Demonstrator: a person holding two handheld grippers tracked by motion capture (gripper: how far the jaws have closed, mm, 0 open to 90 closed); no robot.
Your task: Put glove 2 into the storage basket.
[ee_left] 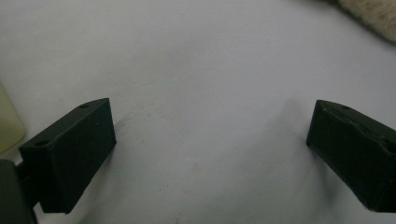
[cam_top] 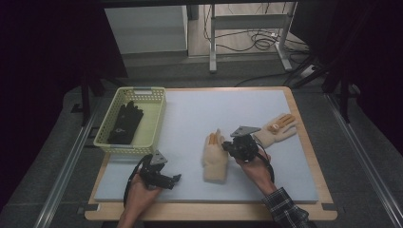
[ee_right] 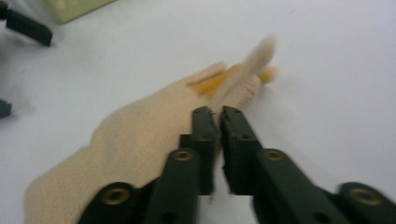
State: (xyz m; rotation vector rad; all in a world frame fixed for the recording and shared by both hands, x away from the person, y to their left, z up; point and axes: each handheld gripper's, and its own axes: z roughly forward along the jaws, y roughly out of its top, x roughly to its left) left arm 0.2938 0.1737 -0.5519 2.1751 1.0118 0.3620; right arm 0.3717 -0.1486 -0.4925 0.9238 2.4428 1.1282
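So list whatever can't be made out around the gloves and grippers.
- Right gripper view: jaws nearly shut over the cream glove; motion blur hides whether fabric is pinched.
- High view: the right gripper's body hides part of the second cream glove.
- Left gripper view: the top edge cuts off the glove.
- High view: black glove in the basket too dark for detail.

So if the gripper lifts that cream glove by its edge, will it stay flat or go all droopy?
Probably droopy: the cream glove looks like soft knit lying limp on the white mat. It likely weighs little, so a pinch by the right gripper should carry it. The fuzzy cloth seems unlikely to slip or roll.
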